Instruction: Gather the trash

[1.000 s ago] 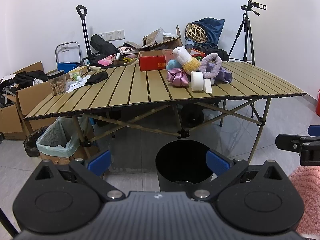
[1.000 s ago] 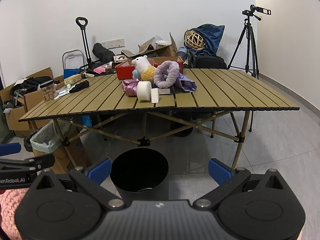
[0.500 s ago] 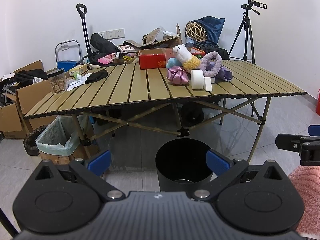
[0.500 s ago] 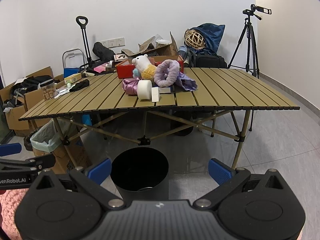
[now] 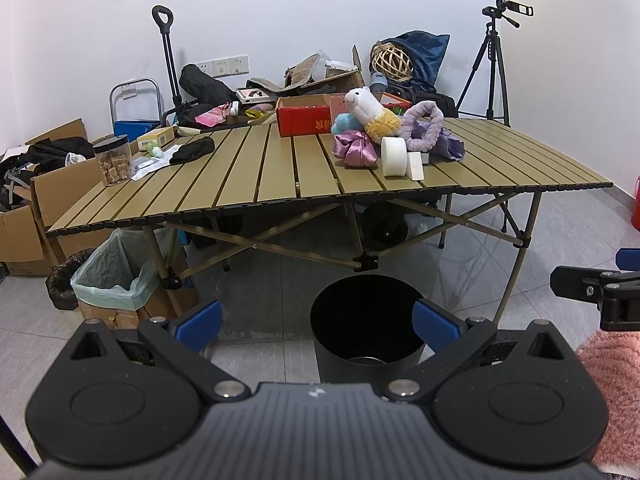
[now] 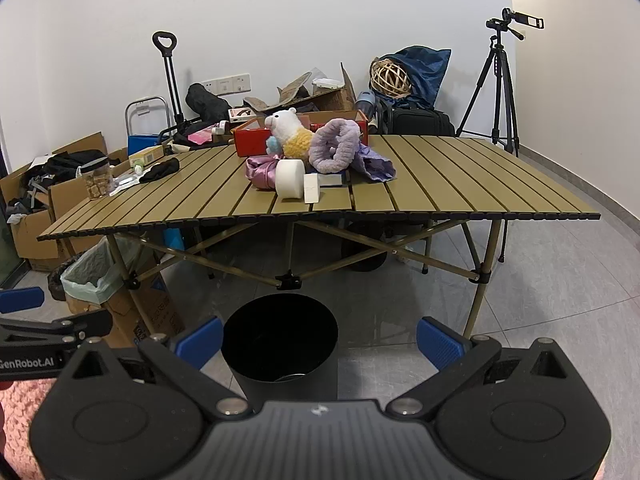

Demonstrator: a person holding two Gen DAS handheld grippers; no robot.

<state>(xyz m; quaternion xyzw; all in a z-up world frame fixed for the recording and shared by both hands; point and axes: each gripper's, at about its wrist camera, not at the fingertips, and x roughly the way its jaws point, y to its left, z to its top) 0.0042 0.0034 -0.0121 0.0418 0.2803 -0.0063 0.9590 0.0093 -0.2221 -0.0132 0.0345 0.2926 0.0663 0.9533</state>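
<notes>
White walls and a grey tiled floor frame a slatted folding desk (image 5: 280, 168), and almost nothing is altered across the last second: between the earlier frames and now the desk is only brought a touch lower and nearer in both wrist views, so a slow drift of the rig is suggested, not a reach. Left tongs (image 5: 316, 326) are held spread wide with nothing between the blue pads, and right tongs (image 6: 318, 338) are likewise spread and empty; each is seen at the edge of the other's view, side by side and apart. A black bin (image 5: 366, 320) is stood on the floor in front of the desk, directly ahead of both tongs, and its position is unchanged. On the desk a heap is gathered near the front edge: a plush toy (image 5: 370, 114), a purple ring (image 5: 424, 126), a pink satin bundle (image 5: 356, 152), a white roll (image 5: 394, 156) and a small white box (image 5: 416, 164) touching the roll. A jar (image 5: 114, 160) and a black cloth (image 5: 192, 150) are left well apart at the far left. Which of these counts as trash cannot be told for certain; the roll and box are judged likeliest. Since nothing is yet gripped, collection is judged not begun, and an approach over the bin toward the heap is called for.
</notes>
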